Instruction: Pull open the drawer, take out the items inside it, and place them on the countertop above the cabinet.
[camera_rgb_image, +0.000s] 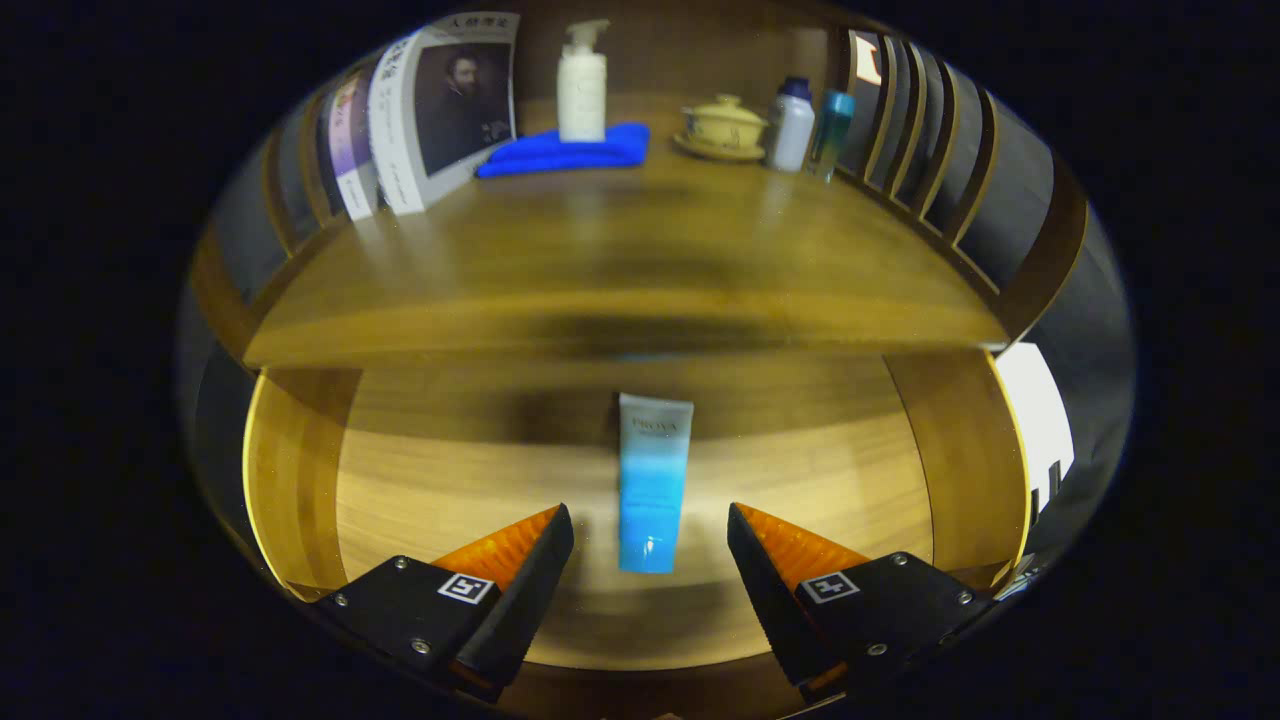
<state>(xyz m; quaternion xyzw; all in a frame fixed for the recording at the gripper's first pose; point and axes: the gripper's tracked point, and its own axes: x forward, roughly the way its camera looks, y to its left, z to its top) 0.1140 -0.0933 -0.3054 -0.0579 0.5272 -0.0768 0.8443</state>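
Note:
The wooden drawer (300, 470) stands pulled open below the countertop (620, 270). A blue tube (650, 485) lies flat on the drawer floor, its cap end pointing toward me. My gripper (650, 530) is open, hovering over the drawer. The tube's cap end lies in the gap between the two fingers, touching neither. One finger (530, 580) is to the left of the tube and the other to its right.
At the back of the countertop a white pump bottle (582, 85) stands on a folded blue cloth (565, 152). Beside them sit a yellow lidded cup on a saucer (722, 125), two bottles (795, 125) and leaning books (440, 100). Wooden slats (930, 150) line the right side.

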